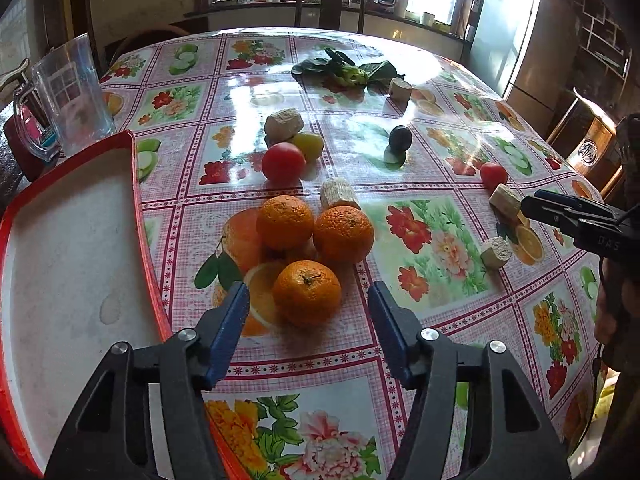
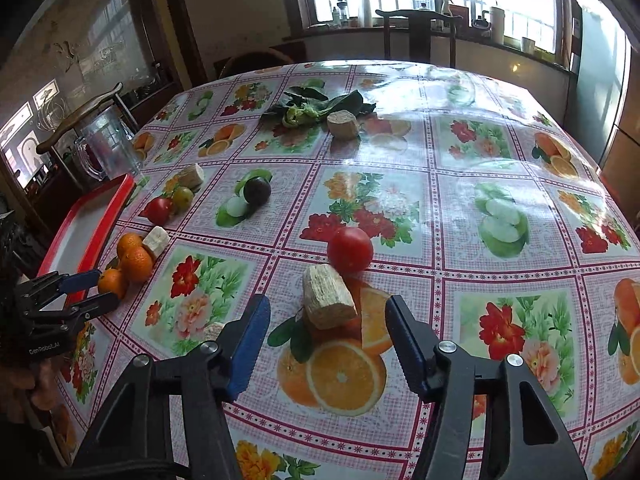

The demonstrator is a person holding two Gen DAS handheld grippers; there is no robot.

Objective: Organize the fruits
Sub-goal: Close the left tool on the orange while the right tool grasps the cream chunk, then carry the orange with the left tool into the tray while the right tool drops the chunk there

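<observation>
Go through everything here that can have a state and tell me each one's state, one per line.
Left gripper: open, nearest orange between its jaws, not pressed.
Right gripper: open, beige stalk chunk ahead, untouched.
Red tray: holds nothing.
Clear pitcher: upright, looks empty.
Three oranges: clustered on the tablecloth.

"GenRobot.AI" on the left tongs [image 2: 90, 290] body, "DAS" on the right tongs [image 1: 528, 208] body
</observation>
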